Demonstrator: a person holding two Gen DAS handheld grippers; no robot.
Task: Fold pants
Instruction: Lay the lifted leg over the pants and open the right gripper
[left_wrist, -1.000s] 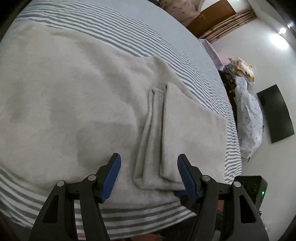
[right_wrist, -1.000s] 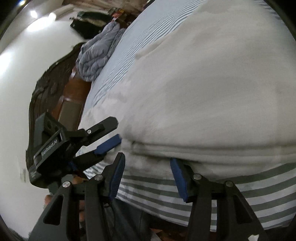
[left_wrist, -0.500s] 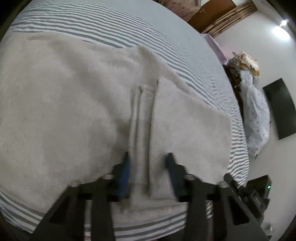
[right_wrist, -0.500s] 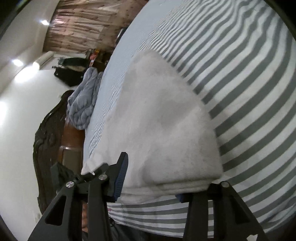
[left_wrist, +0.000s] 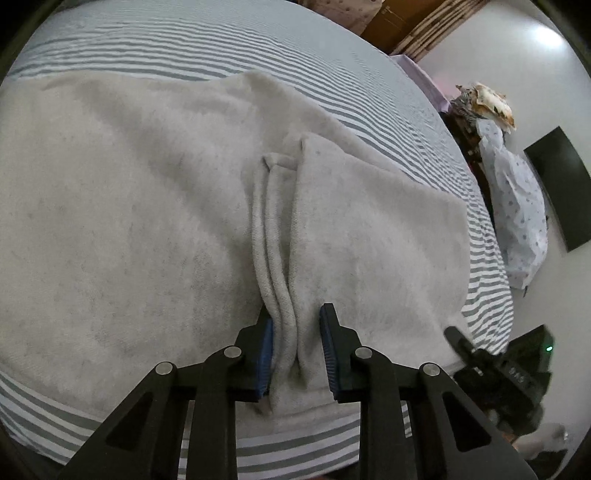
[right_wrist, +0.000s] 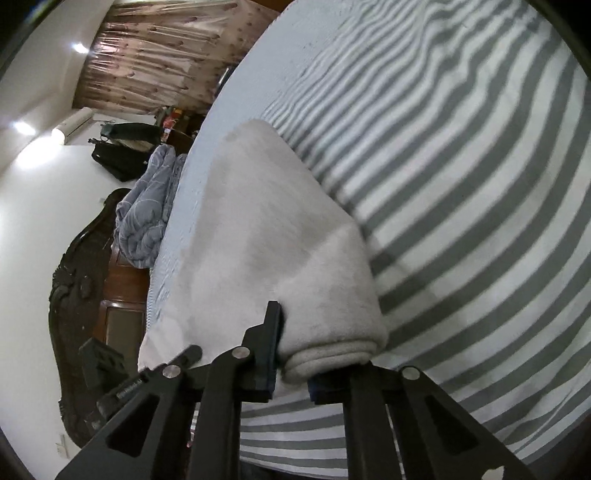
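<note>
Looking at this, both tongs are already pinching the near edge of the pants (left_wrist: 155, 229), which lie flat on the striped bed (left_wrist: 258, 48), one pair only, light grey fleece. The left tongs (left_wrist: 296, 354) have just been closing and now squeeze a bunched ridge of cloth between the blue pads, so narrow and gripping. The right tongs (right_wrist: 295, 365) have just been closing too and sit clamped on the rolled hem end at the edge of the bed. The thing that matters for the next move: the cloth stretches straight away from both tongs, while its long axis runs along the near bed edge from one grip to the other, so I'd guess the fold goes by lifting that edge and carrying it away across the bed. Neither hand is nearer, each already has its bit. Count: one pants, two tongs, one bed. There's also a crumpled blanket (right_wrist: 147, 206) well off by the headboard, out of the way.
</note>
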